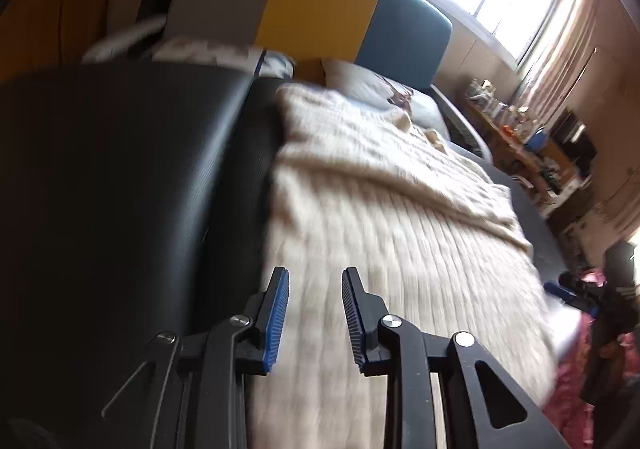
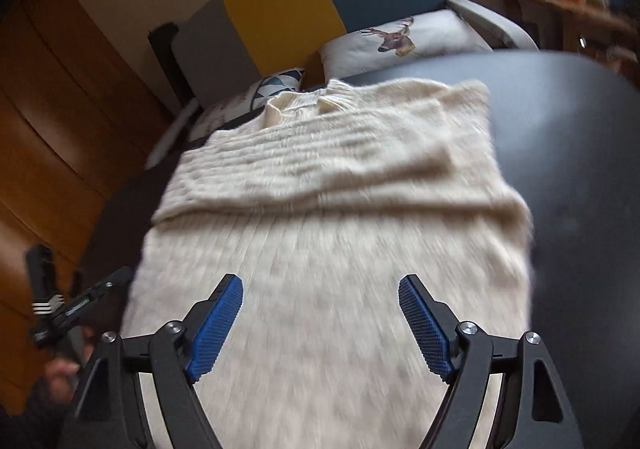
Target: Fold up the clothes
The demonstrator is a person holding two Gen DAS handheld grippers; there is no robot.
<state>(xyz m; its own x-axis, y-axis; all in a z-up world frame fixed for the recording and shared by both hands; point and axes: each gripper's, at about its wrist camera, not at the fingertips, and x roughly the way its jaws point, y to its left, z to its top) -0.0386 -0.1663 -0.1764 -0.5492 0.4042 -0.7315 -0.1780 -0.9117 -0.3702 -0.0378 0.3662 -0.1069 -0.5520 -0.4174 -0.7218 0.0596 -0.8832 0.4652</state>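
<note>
Right wrist view shows the cream sweater point(image 2: 328, 209) spread flat under the right gripper point(image 2: 320, 325), jaws apart, grasping nothing.

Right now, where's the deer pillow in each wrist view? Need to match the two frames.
Left wrist: the deer pillow sits upper centre, blurred, just past the far end of the cream sweater, below the blue headboard panel.
Right wrist: the deer pillow is upper centre-right, deer print clear, beyond the cream sweater.
Shared landmark: the yellow headboard panel, left of the blue one in both.
</note>
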